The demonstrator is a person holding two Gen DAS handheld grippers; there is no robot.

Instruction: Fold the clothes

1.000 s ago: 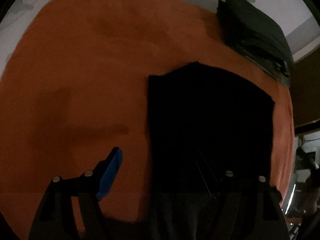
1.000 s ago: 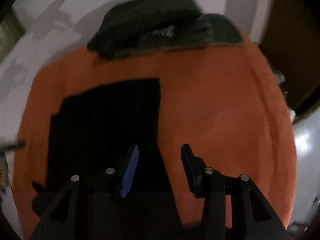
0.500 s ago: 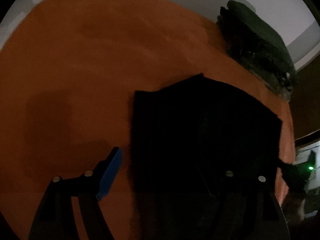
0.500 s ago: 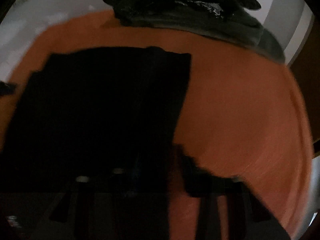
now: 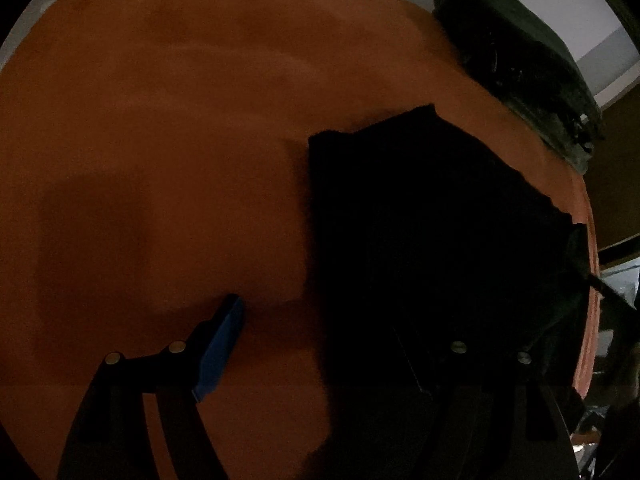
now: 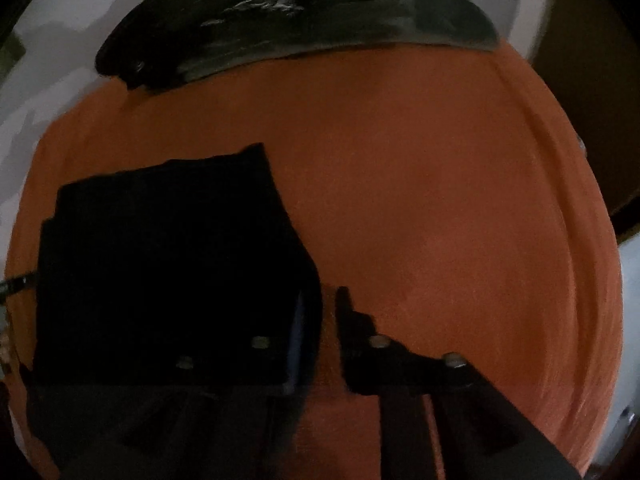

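A black folded garment lies flat on an orange cloth. In the left wrist view it fills the right half. My left gripper is open, its blue left finger over orange cloth and its right finger lost in the dark over the garment's near edge. In the right wrist view the garment lies at the left. My right gripper straddles its right edge with a narrow gap between the fingers; whether it pinches fabric is unclear.
A pile of dark grey-green clothes sits at the far edge of the orange cloth, also in the right wrist view. A white wall stands behind it. The orange cloth's right edge drops off.
The right gripper's fingers have drawn closer together at the garment's right edge, and its view swung. The left gripper stayed open; the garment's left edge shifted slightly in its view.
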